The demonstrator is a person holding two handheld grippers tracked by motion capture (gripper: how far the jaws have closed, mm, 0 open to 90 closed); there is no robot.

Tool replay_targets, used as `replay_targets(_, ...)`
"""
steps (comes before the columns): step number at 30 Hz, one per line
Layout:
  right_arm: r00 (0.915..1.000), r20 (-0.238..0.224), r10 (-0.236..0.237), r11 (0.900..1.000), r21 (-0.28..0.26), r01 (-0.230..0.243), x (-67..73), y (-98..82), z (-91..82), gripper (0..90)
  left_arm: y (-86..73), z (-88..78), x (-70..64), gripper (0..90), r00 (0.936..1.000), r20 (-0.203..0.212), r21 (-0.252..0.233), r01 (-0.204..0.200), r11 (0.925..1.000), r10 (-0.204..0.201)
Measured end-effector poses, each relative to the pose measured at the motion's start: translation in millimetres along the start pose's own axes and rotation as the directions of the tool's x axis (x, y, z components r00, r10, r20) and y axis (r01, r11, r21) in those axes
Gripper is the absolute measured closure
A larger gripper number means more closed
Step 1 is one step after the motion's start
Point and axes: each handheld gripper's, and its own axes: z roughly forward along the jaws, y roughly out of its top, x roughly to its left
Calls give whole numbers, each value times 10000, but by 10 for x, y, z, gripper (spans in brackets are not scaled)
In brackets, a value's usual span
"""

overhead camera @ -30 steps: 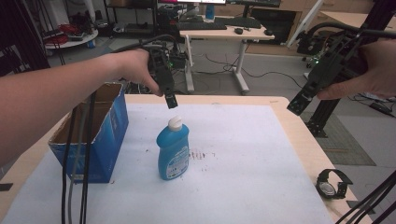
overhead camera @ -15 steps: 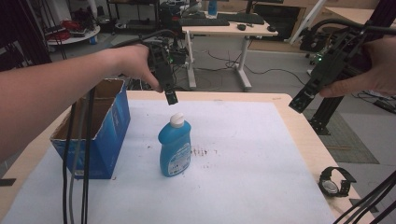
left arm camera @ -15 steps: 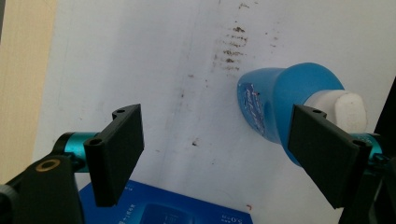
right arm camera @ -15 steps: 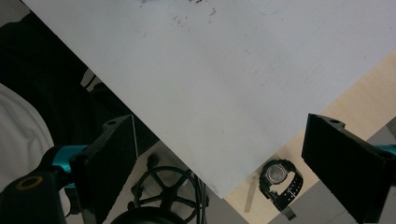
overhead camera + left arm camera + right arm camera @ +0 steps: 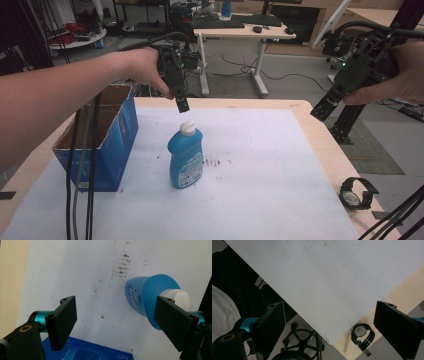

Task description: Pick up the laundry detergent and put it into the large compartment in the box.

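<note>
I was working in what looked like a lab or office workshop. Beyond the far edge of my desk (image 5: 310,130) stood a white standing desk (image 5: 250,35) carrying a keyboard (image 5: 220,23) and a mouse (image 5: 257,29), with cables (image 5: 240,67) trailing across the grey floor (image 5: 295,75) and black metal framing (image 5: 357,107) at the right.

On my table (image 5: 320,142), a white sheet (image 5: 270,180) carries a blue bottle (image 5: 185,157) standing upright mid-sheet, brown smudges (image 5: 212,162) just beside it. An open blue cardboard box (image 5: 117,135) sits at the left edge. A black wristwatch (image 5: 356,193) lies on the bare right edge.
</note>
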Motion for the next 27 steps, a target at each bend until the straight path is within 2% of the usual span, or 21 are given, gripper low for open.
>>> replay_targets(8,10000,-38,40,10000,-56,-40,-5,-5,5,97,-51,-66,6,191,9997,15,-229,246,9994,-246)
replay_targets(19,9999,-105,-17,9999,-149,15,-2,-16,37,97,-235,-282,-67,191,9964,47,-722,844,9938,-842)
replay_targets(23,9999,-116,-86,9998,-177,84,0,-30,47,97,-309,-386,-143,191,9951,137,-1079,989,9892,-980)
replay_targets(27,9999,-139,-85,9998,-167,82,11,-34,54,97,-347,-425,-212,191,9938,218,-1079,1106,9880,-1089)
